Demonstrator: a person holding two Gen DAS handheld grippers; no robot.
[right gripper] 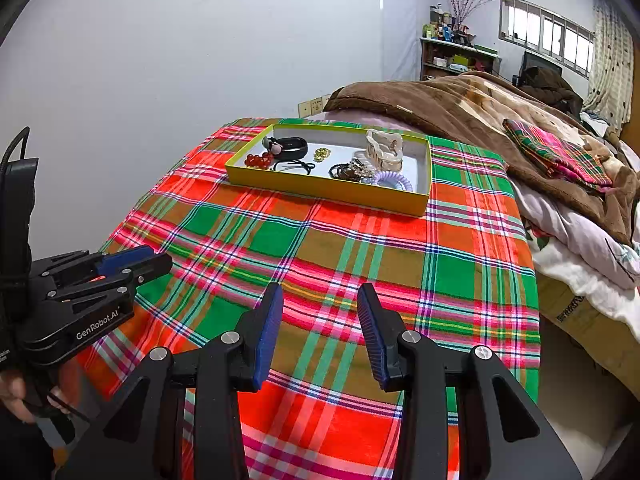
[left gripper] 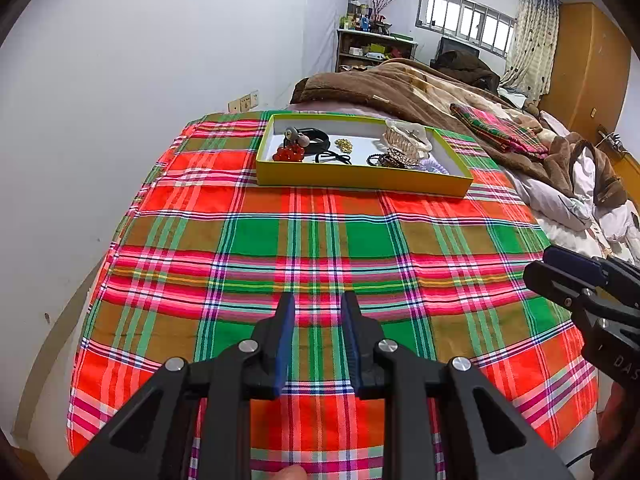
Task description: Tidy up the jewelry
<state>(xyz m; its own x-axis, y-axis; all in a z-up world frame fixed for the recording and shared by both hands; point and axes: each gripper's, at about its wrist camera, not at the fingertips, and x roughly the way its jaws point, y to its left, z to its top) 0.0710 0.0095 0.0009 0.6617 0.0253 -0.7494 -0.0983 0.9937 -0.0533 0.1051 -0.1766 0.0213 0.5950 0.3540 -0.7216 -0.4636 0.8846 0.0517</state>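
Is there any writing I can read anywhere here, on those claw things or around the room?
"GenRobot.AI": white letters on the side of the left claw, seen from the right wrist view.
"DAS": pale letters, cut off at the picture's edge, on the body of the right claw, seen from the left wrist view.
Dark print on the cardboard box beside the bed: too distorted to read.
Labels on the shelf items: too small to read.

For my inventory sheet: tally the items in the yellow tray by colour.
Inside the yellow tray:
Red: 1, bead cluster
Black: 2, wristband and hair tie
Gold: 1, small chain
Cream: 1, hair claw
Dark brown: 1, beaded bracelets pile
Lilac: 1, coil hair tie
Grey-pink: 1, small charm
Total: 8
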